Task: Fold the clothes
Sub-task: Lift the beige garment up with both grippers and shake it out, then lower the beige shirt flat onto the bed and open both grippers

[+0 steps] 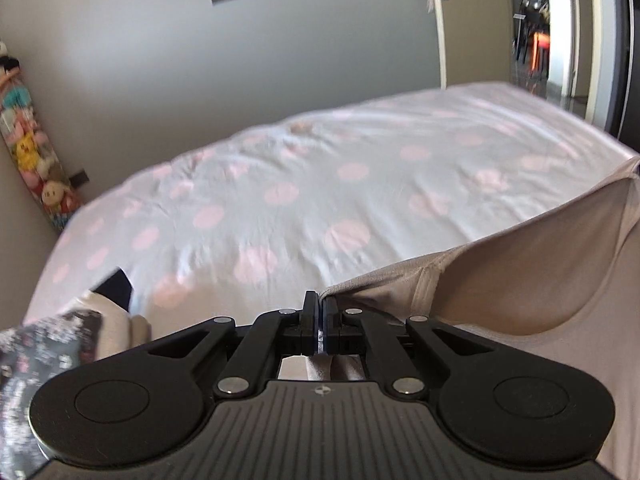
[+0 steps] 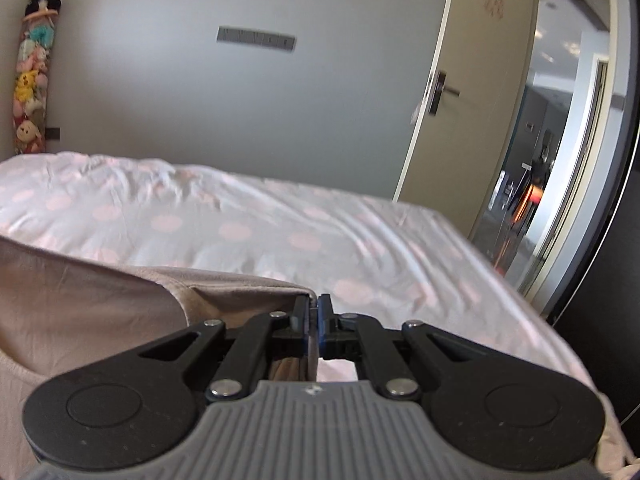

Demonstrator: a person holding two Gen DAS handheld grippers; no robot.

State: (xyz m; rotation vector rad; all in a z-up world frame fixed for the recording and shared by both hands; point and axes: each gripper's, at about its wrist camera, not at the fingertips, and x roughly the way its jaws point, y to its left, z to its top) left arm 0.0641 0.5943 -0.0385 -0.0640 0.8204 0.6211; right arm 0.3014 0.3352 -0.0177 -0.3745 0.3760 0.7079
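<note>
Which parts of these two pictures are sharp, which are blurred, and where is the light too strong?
Left wrist view: the left gripper is sharp, the dotted bedsheet smeared, the doorway overbright. Right wrist view: the right gripper is sharp, the beige garment and bed soft, the door bowed by the lens.

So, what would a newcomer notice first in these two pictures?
First, the beige garment, stretched between both tongs: the left tongs and the right tongs are each shut on an edge of it. Behind lies the bed sheet with pink dots, and a column of plush toys stands in the far-left corner.
</note>
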